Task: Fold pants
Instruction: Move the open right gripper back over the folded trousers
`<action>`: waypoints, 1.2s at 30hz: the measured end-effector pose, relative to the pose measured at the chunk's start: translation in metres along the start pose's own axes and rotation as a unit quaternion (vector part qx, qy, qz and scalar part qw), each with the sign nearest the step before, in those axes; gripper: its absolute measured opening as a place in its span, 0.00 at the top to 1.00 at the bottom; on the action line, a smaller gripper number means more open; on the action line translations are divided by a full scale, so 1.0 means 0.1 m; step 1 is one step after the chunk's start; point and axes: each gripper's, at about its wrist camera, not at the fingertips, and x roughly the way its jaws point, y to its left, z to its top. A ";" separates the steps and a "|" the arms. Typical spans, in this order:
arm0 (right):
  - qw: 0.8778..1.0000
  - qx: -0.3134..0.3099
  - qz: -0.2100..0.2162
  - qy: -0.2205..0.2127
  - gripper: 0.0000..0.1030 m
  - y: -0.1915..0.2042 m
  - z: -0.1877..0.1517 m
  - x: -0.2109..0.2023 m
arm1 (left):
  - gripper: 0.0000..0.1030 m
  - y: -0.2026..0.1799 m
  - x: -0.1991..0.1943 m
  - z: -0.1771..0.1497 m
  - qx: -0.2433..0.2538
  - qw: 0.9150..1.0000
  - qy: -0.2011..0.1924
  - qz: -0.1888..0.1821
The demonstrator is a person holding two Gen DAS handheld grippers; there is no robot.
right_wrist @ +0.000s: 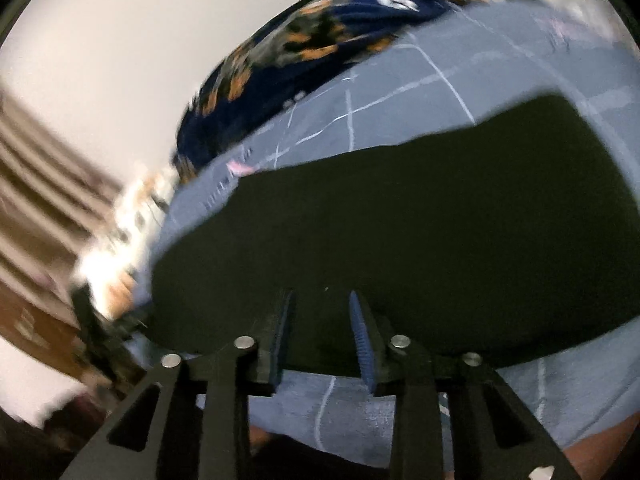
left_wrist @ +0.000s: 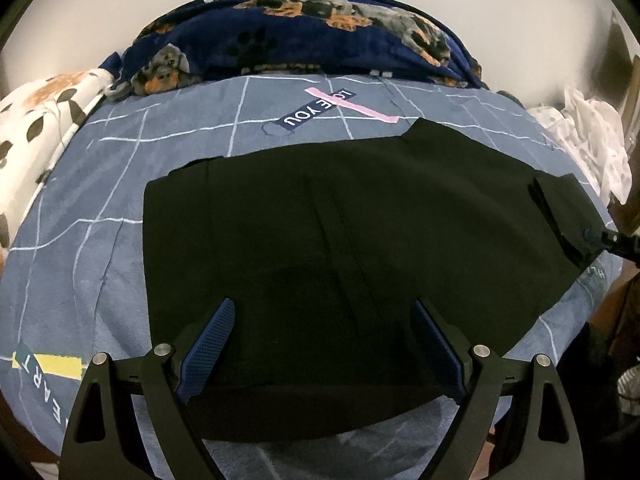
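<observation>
Black pants (left_wrist: 340, 232) lie flat on a blue-grey bedspread (left_wrist: 92, 248) with white grid lines. In the left wrist view my left gripper (left_wrist: 322, 308) is open, its blue-padded fingers (left_wrist: 212, 340) wide apart over the near edge of the pants. At the right edge of that view the right gripper's tip (left_wrist: 618, 240) touches the pants' right end. In the blurred right wrist view the pants (right_wrist: 400, 240) fill the middle, and my right gripper (right_wrist: 322, 300) is partly open above their near edge, holding nothing that I can see.
A navy dog-print blanket (left_wrist: 304, 36) is heaped at the far side of the bed. A white floral pillow (left_wrist: 44, 120) lies far left, white patterned cloth (left_wrist: 592, 136) far right. The bed's edge drops off at the right.
</observation>
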 end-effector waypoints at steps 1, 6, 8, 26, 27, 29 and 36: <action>0.999 -0.024 -0.020 0.006 0.50 0.09 -0.02 0.04 | 0.13 0.00 0.00 -0.01 0.001 1.000 -0.001 0.000; 0.986 -0.105 -0.129 0.022 0.44 0.27 -0.12 0.24 | 0.13 0.01 0.00 -0.01 0.004 1.000 -0.003 -0.003; 0.978 -0.136 -0.158 0.025 0.43 0.35 -0.15 0.29 | 0.13 0.01 0.00 -0.02 0.005 1.000 -0.004 -0.004; 0.983 -0.110 -0.148 0.016 0.78 0.30 -0.12 0.24 | 0.13 -0.01 0.01 -0.03 -0.002 1.000 -0.002 -0.006; 0.985 -0.101 -0.140 0.014 0.82 0.29 -0.11 0.23 | 0.13 0.00 0.01 -0.03 -0.002 1.000 -0.002 -0.006; 0.988 -0.088 -0.128 0.014 0.85 0.27 -0.10 0.21 | 0.13 0.01 0.01 -0.03 -0.004 1.000 -0.002 -0.008; 0.994 -0.047 -0.093 0.014 0.87 0.17 -0.06 0.20 | 0.13 0.03 0.01 -0.03 -0.007 1.000 -0.003 -0.009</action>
